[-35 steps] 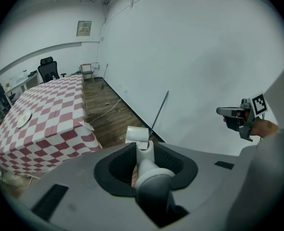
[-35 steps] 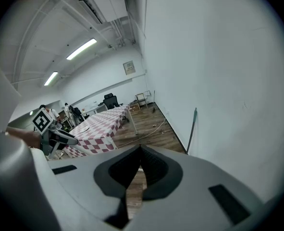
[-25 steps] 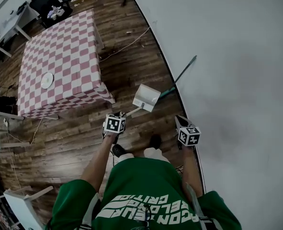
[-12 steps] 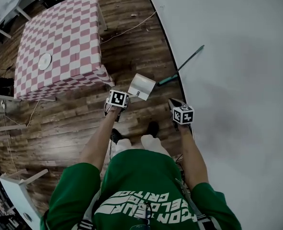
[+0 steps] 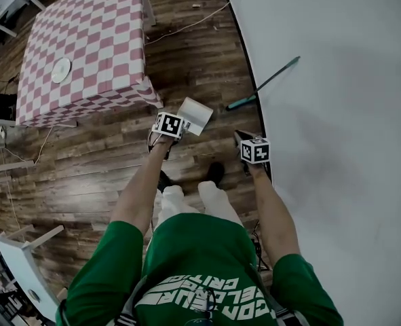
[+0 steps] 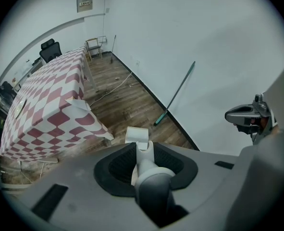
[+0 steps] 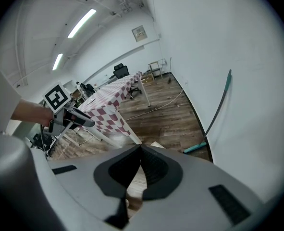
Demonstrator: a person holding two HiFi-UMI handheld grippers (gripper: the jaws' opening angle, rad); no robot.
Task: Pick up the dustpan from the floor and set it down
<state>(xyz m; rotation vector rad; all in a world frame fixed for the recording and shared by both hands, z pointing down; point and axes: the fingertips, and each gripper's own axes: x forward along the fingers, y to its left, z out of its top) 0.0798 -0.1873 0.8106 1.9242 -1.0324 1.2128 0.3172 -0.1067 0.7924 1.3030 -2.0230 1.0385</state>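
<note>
Head view: 1 dustpan (image 5: 195, 116), 1 broom (image 5: 264, 83), 1 checked table (image 5: 98, 39).

the tablecloth (image 5: 91, 39) is checked pink and white, over a dark brown wood-plank floor (image 5: 193, 53). the wall (image 5: 336, 80) is plain white. the dustpan (image 5: 195, 116) is white, the broom (image 5: 264, 82) teal. the person's shirt (image 5: 193, 250) is green with white lettering, the shoes (image 5: 216, 173) black.
</note>
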